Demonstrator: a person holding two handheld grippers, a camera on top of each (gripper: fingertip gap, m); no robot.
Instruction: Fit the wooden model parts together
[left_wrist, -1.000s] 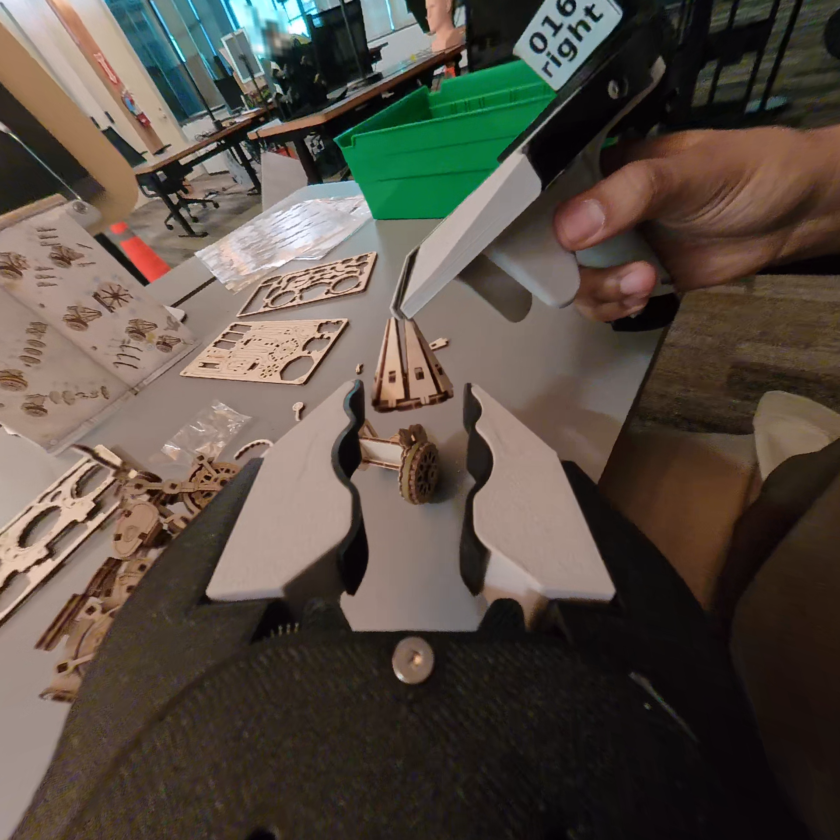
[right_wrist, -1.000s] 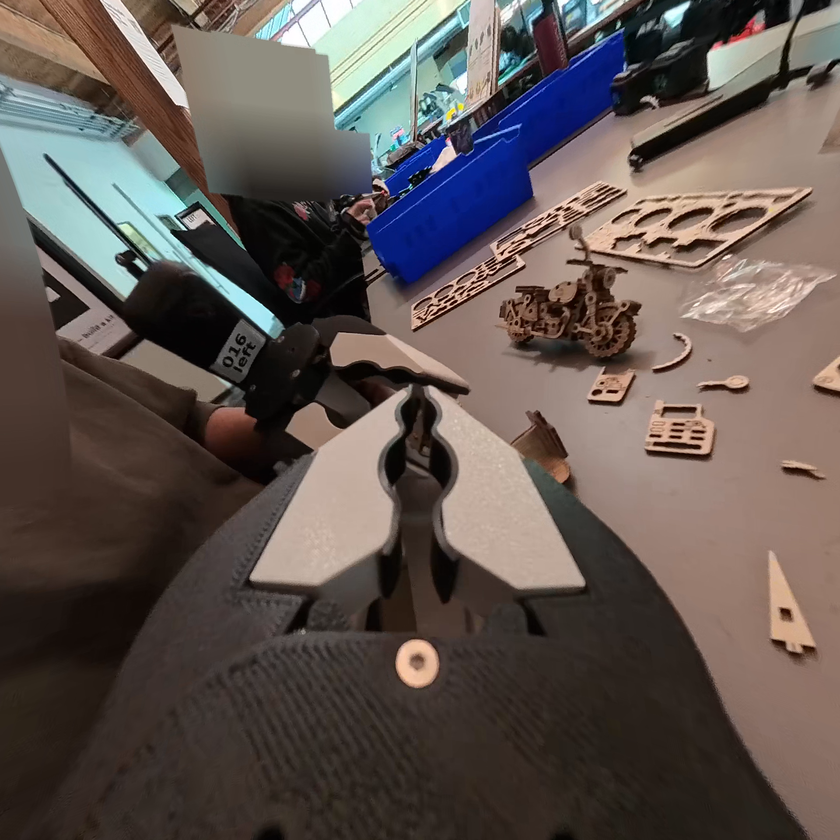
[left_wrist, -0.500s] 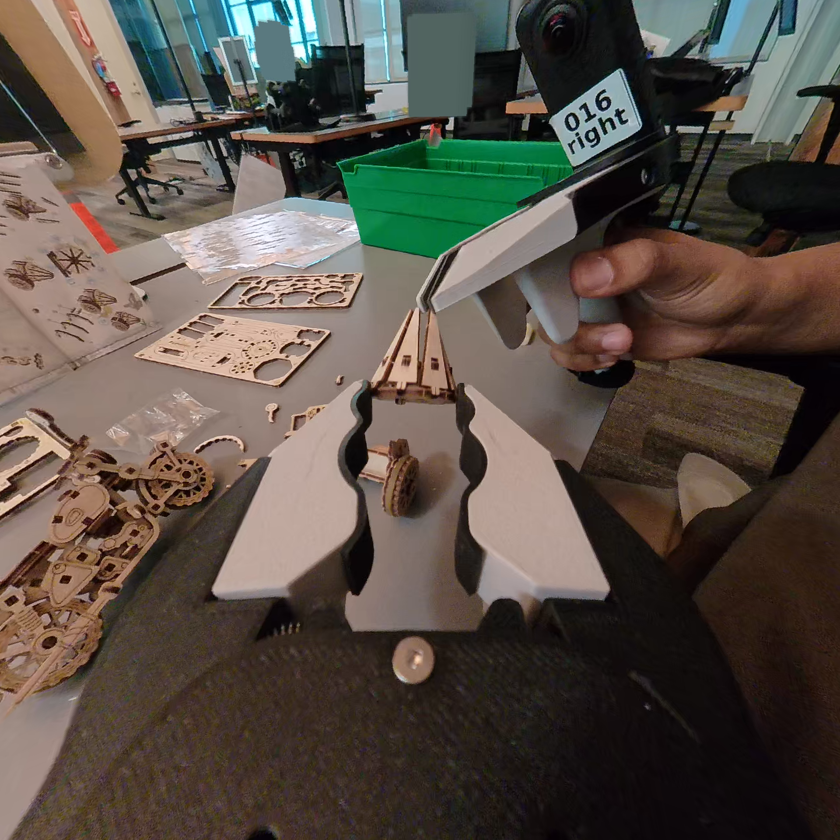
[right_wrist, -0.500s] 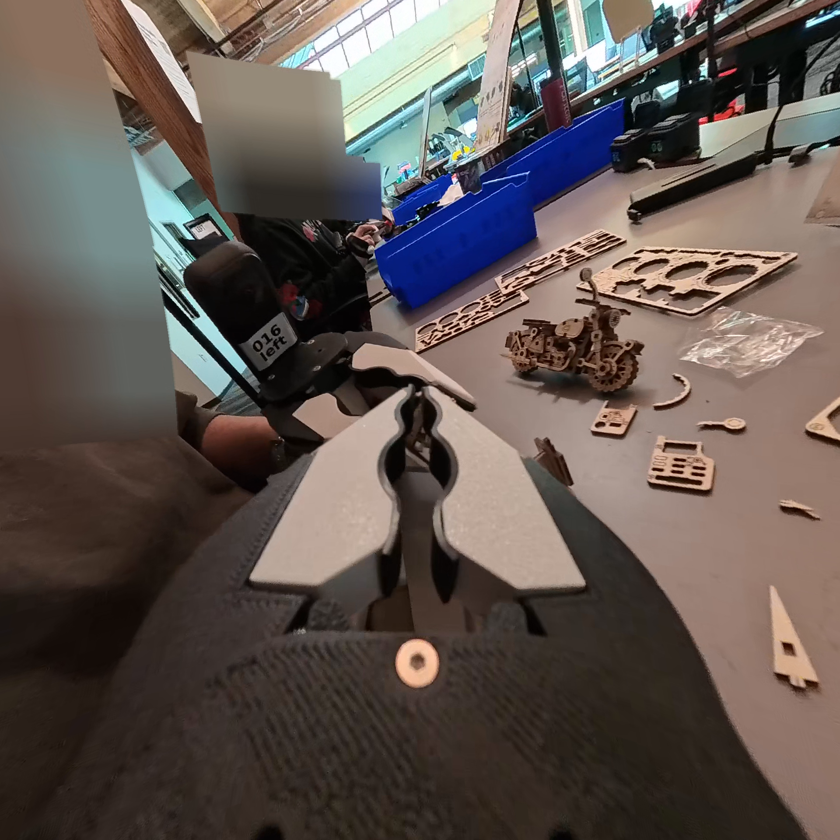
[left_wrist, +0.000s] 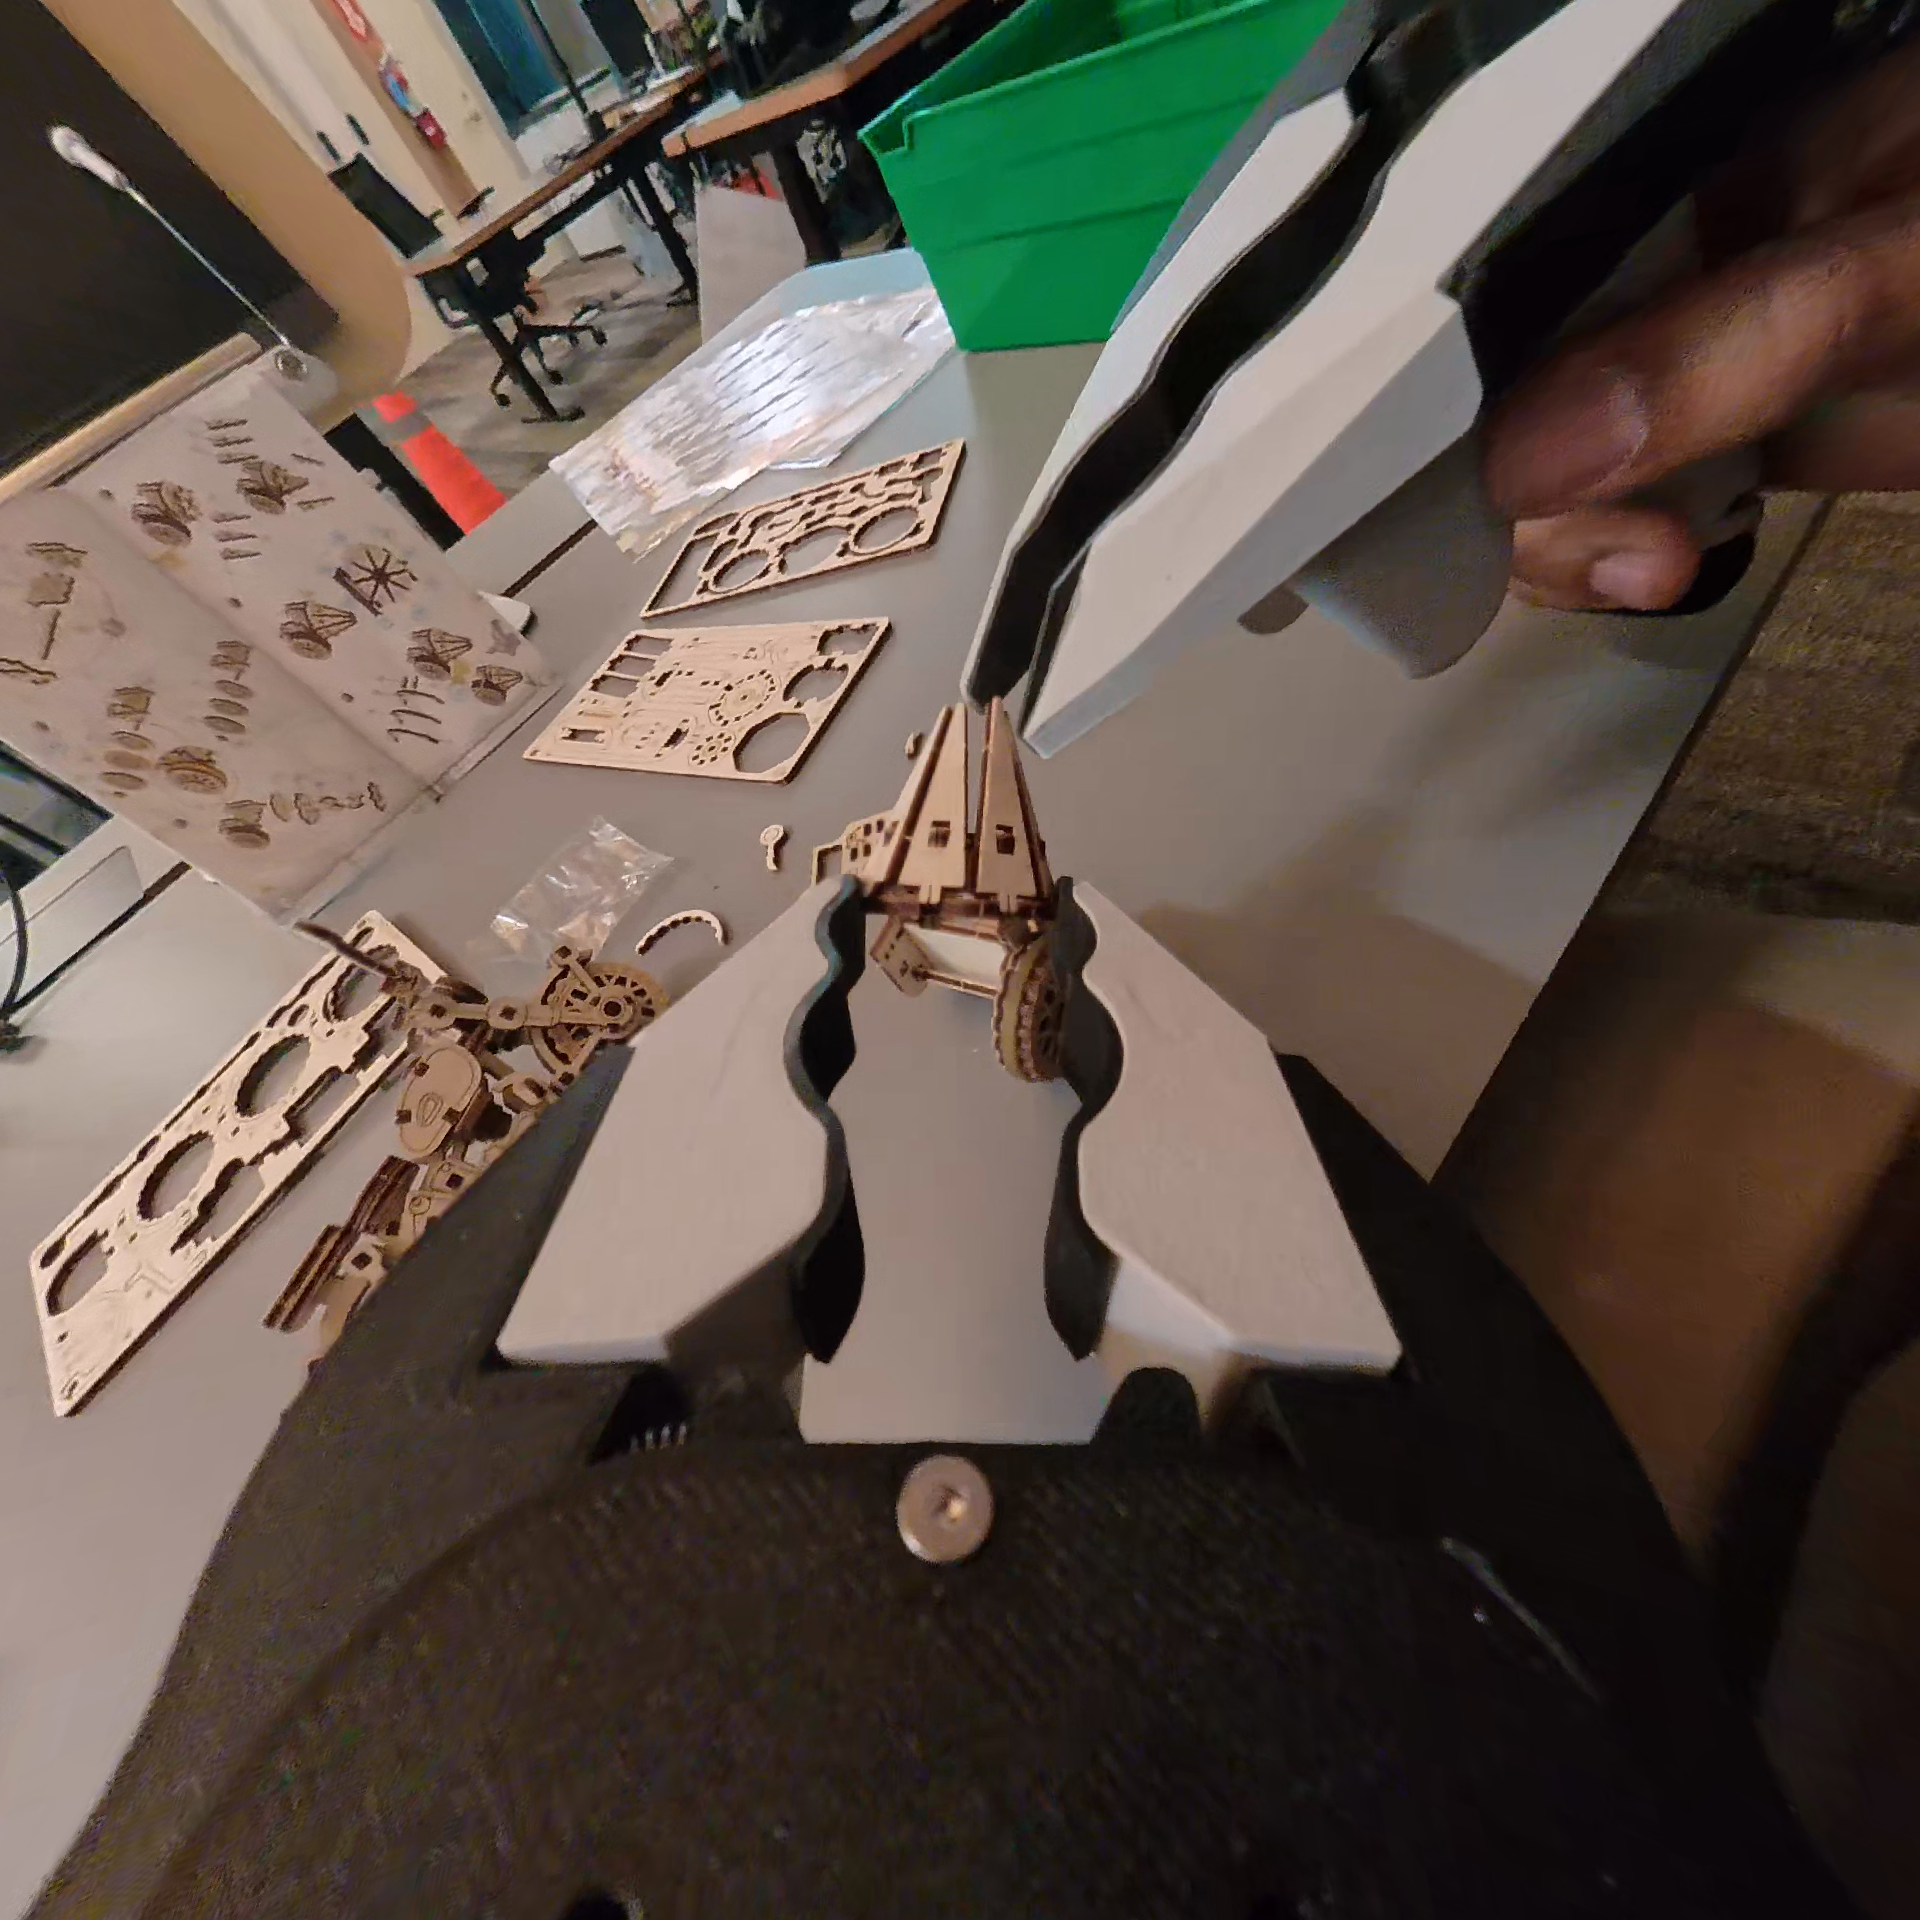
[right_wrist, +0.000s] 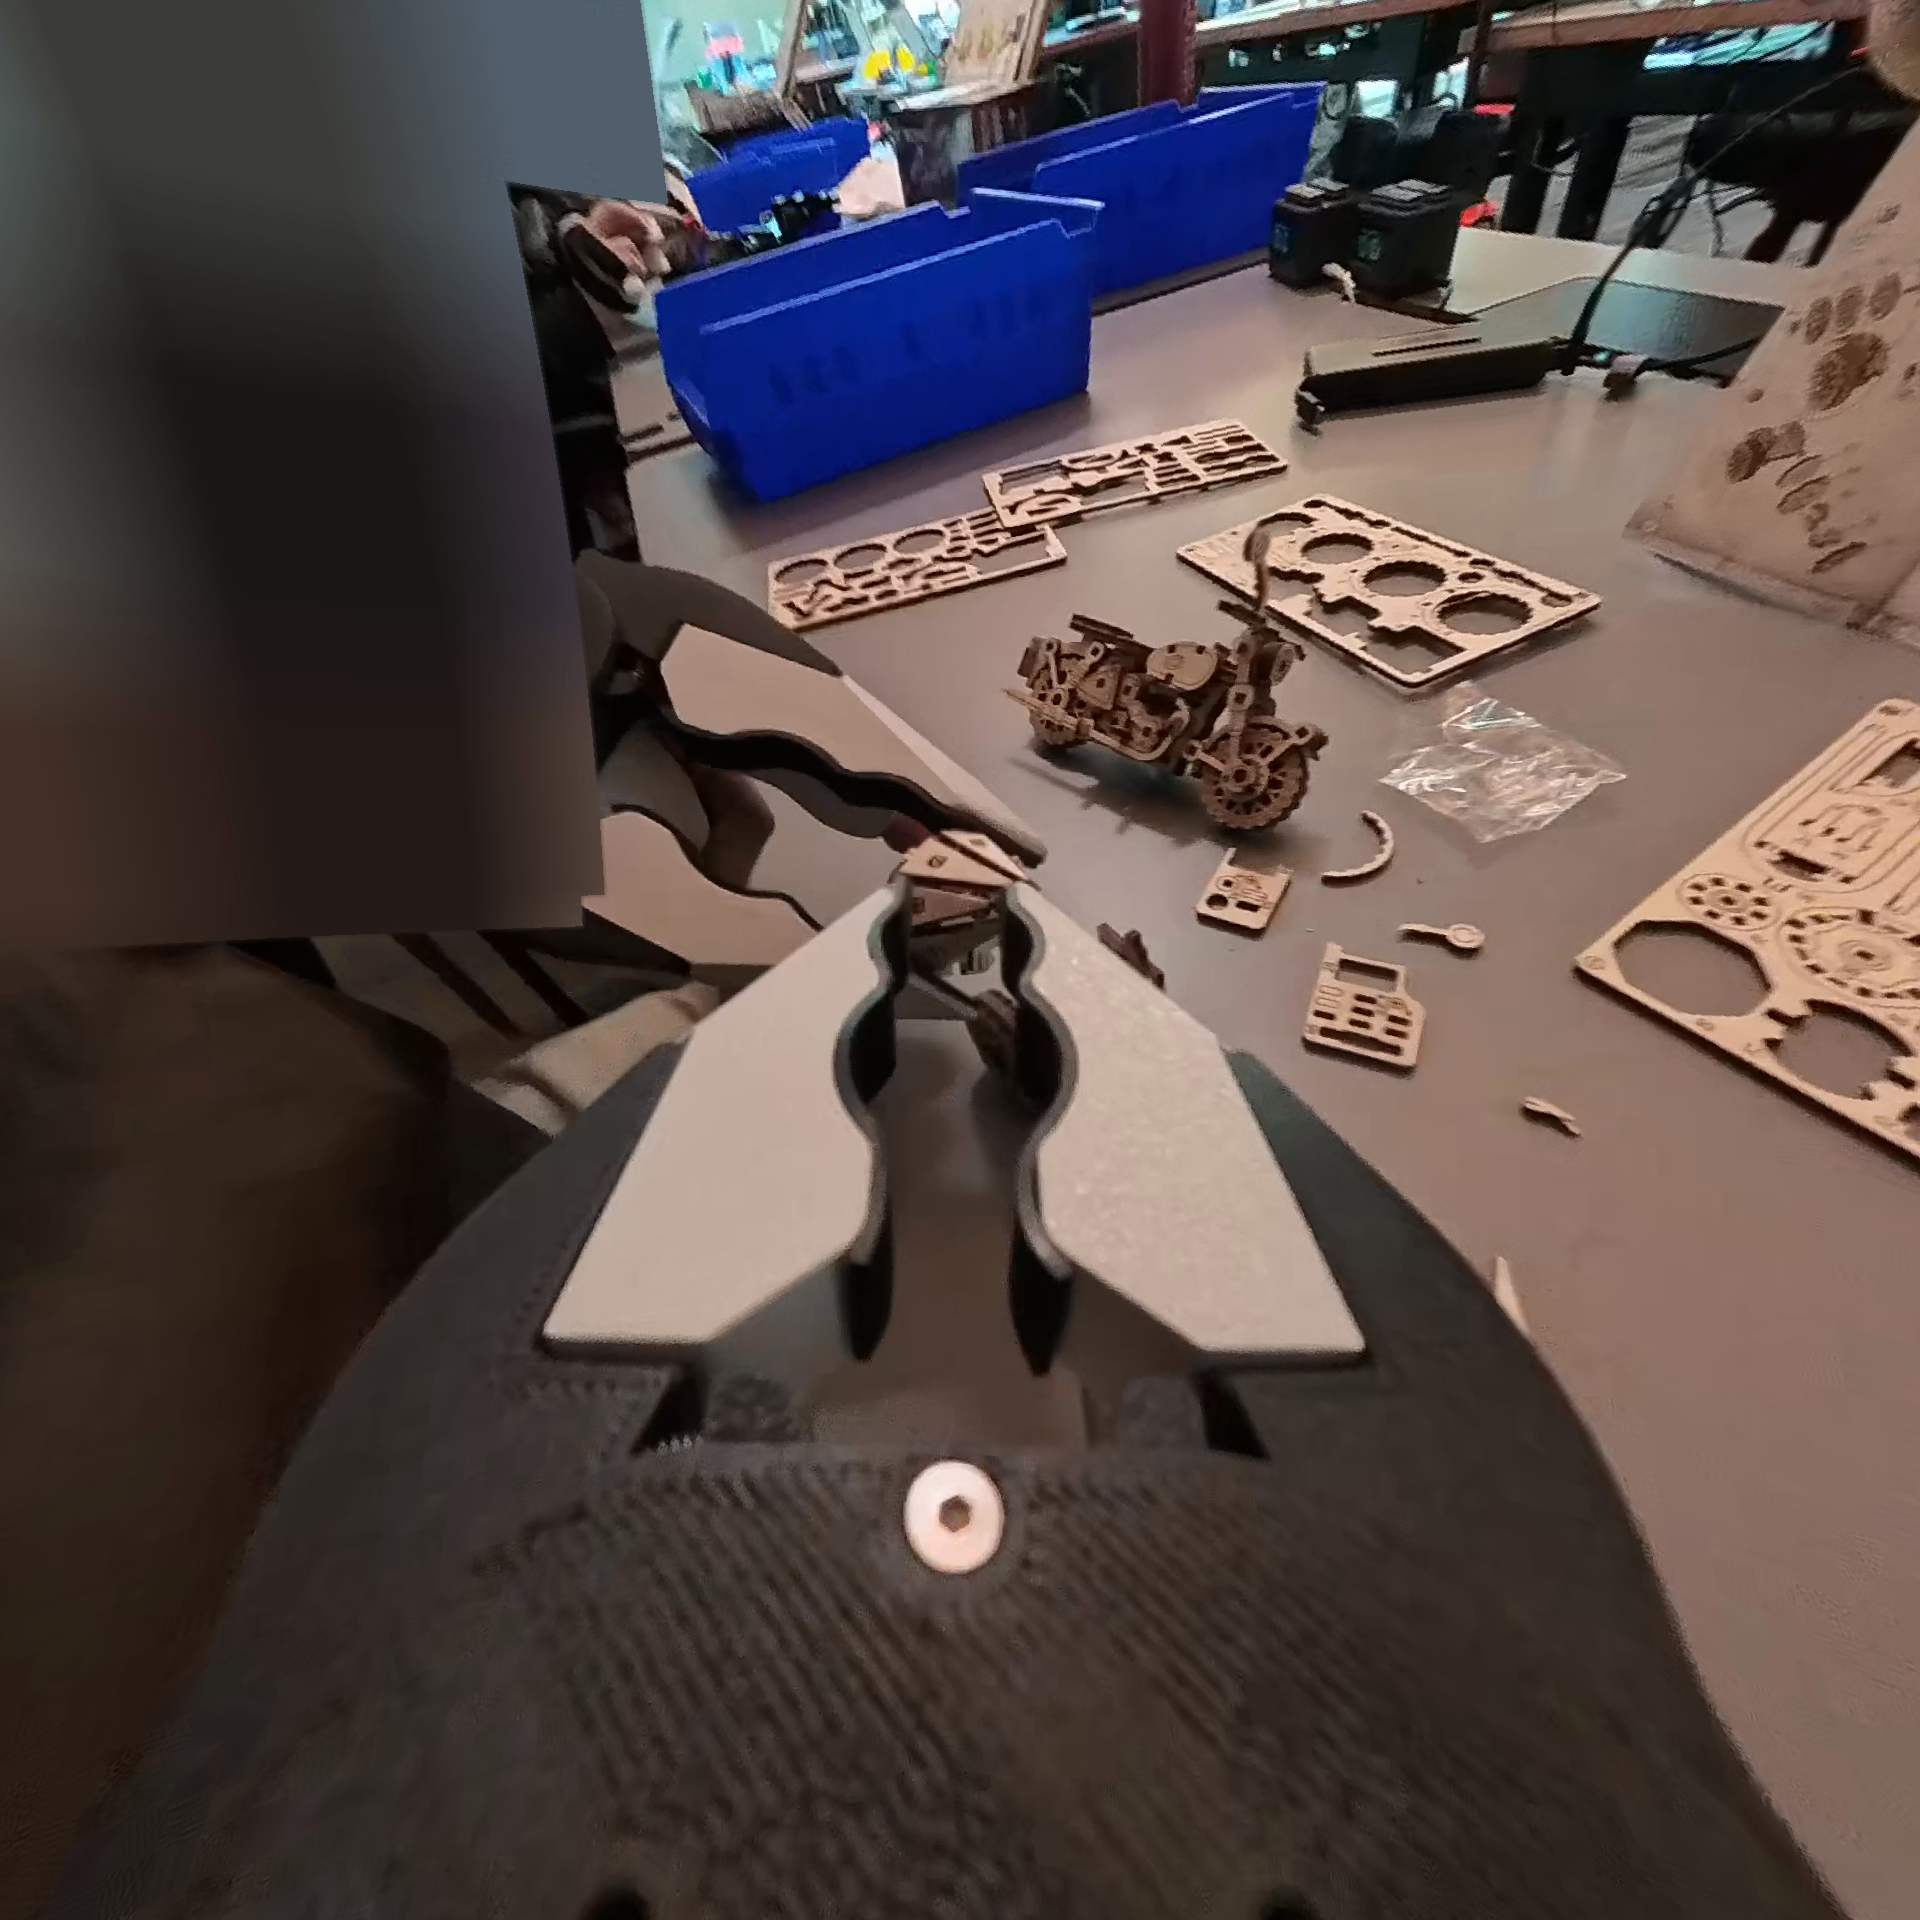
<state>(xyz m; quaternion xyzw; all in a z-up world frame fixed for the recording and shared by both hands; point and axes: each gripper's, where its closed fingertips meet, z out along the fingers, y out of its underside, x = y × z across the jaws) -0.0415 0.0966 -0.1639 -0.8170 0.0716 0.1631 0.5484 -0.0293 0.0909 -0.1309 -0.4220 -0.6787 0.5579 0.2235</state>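
Nearest to us, our left hand-held gripper (left_wrist: 961, 914) had its jaws at a middling spread, and the wooden sub-assembly (left_wrist: 961, 894) sat right at their tips: a fan of tapered slats (left_wrist: 956, 805) rising from a short axle with a small gear wheel (left_wrist: 1029, 1013). The wheel lay against the inner face of one finger and the axle's other end sat near the opposite finger, so we judged the left hand-held gripper to be clamped on it, though the far contact was not plain. The axle ran crosswise between the fingers, while the slats' long axis pointed away from the left hand-held gripper, tapering to a tip. Just beyond that tip hung our right hand-held gripper (left_wrist: 1003, 691), angled down from above, its jaws nearly closed and empty, the tips just short of the slats. From its own camera the right hand-held gripper (right_wrist: 951, 899) showed the sub-assembly directly ahead of its narrow gap. The coming move, we judged, turned on that line: the right fingers had to close on the slat tips along their length. Farther from the sub-assembly stood the finished wooden motorcycle (right_wrist: 1164, 717), loose parts, cut-out sheets (left_wrist: 717, 696) and, farthest, a green bin (left_wrist: 1039, 197) on the grey surface (left_wrist: 1299, 831).
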